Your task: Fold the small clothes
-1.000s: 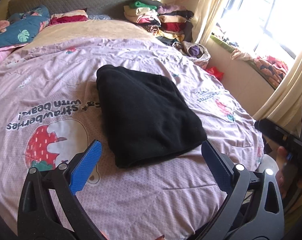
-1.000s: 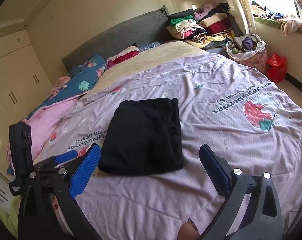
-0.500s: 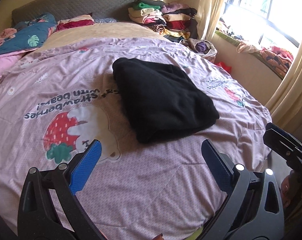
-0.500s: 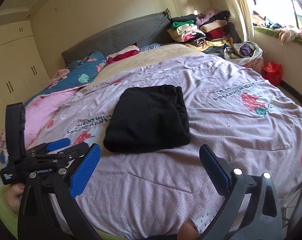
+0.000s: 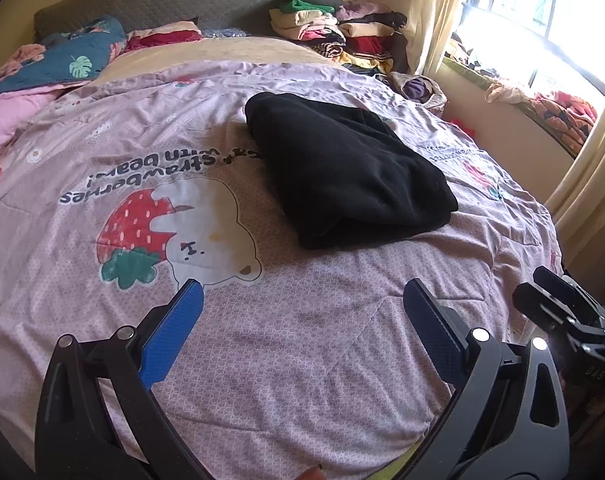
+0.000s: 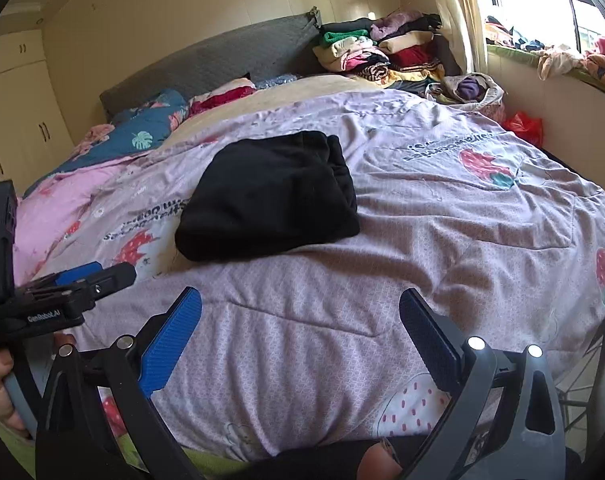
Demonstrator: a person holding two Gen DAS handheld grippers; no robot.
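Observation:
A black garment (image 5: 348, 172) lies folded into a thick rectangle on the pink strawberry-print quilt (image 5: 182, 152); it also shows in the right wrist view (image 6: 268, 196). My left gripper (image 5: 302, 304) is open and empty, held over the quilt's near part, well short of the garment. My right gripper (image 6: 300, 312) is open and empty, also back from the garment near the bed's foot. The right gripper shows at the right edge of the left wrist view (image 5: 566, 316). The left gripper shows at the left edge of the right wrist view (image 6: 78, 284).
A pile of folded clothes (image 5: 334, 32) sits at the bed's far right corner by the grey headboard (image 5: 158, 0). A blue leaf-print blanket (image 5: 62, 60) and pink bedding (image 6: 62, 200) lie far left. A bag of clothes (image 6: 468, 90) and a window sill (image 5: 542, 100) are on the right.
Both grippers have pulled back from the folded black garment toward the foot of the bed, staying open. The garment has not moved.

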